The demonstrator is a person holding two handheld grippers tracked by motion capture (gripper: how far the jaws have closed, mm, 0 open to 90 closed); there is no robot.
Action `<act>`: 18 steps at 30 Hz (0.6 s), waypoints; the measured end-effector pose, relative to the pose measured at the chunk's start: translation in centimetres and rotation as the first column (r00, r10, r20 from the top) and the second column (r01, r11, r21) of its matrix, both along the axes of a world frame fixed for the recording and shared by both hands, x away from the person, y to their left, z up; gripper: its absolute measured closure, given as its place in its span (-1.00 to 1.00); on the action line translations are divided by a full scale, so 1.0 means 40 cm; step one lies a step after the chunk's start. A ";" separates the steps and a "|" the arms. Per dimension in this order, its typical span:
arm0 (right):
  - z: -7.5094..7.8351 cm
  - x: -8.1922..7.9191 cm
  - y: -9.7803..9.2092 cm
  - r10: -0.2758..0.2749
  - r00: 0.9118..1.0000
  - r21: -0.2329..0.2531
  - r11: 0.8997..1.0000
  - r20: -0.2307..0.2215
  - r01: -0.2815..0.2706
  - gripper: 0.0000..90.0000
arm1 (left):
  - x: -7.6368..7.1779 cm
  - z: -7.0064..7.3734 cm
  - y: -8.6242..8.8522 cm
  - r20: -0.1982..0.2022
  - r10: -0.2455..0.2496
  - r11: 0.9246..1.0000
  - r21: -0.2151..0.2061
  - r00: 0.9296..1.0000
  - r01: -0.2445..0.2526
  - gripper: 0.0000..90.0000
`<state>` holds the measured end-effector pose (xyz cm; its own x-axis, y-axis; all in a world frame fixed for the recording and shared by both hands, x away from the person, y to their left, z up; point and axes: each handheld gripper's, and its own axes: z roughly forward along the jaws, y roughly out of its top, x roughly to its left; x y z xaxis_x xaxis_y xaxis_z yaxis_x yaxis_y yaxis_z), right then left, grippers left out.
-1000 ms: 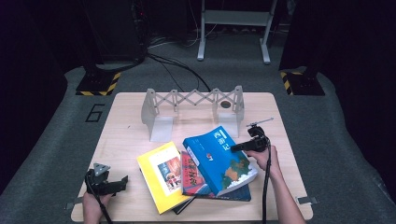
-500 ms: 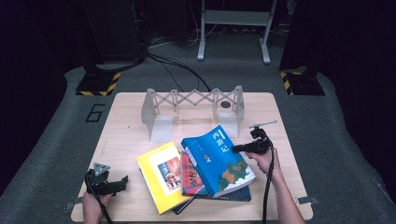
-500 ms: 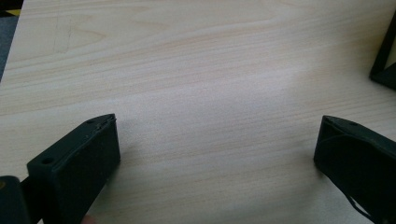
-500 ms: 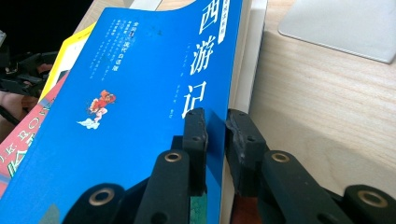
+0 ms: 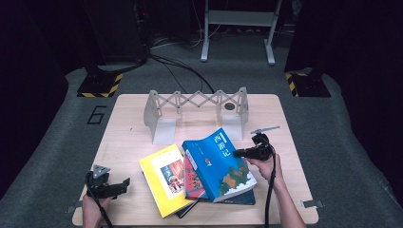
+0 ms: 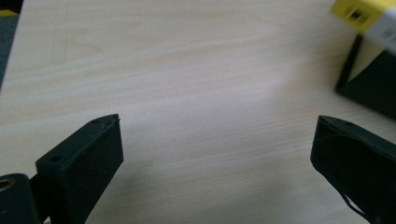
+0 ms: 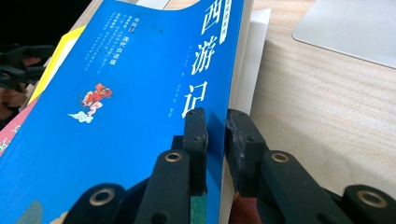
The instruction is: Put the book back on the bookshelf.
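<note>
Two hands at work: right hand-held gripper [image 7: 215,122] pinching blue book [image 5: 218,162] edge, cover now raised higher off the stack.
Left hand-held gripper [image 6: 215,140]: spread, idle above surface [image 5: 128,142].
Next: likely shelving in rack [image 5: 197,111].

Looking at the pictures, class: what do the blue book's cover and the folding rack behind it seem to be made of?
Blue book: paper, with a glossy card cover that bends and catches light in the right gripper view. Folding rack: probably matte grey metal, perhaps plastic; thin flat end plates joined by a scissor lattice.
</note>
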<state>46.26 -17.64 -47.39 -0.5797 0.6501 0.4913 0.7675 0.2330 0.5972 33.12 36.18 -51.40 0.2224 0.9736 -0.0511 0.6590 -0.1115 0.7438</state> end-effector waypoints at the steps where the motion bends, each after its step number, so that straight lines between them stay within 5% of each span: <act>1: 0.000 -0.002 0.001 -0.001 1.000 -0.001 1.000 0.005 0.001 0.75 | 0.000 0.014 -0.005 0.015 -0.005 1.000 -0.009 1.000 0.006 -0.95; 10: 0.005 -0.028 0.025 0.006 1.000 -0.021 1.000 0.019 -0.006 0.75 | 0.027 0.111 -0.098 0.023 -0.132 0.991 -0.030 0.991 0.133 -0.94; 18: 0.007 -0.035 0.033 0.000 0.999 -0.046 0.999 0.041 0.002 0.75 | 0.079 0.149 -0.185 0.005 -0.248 0.966 -0.078 0.969 0.248 -0.92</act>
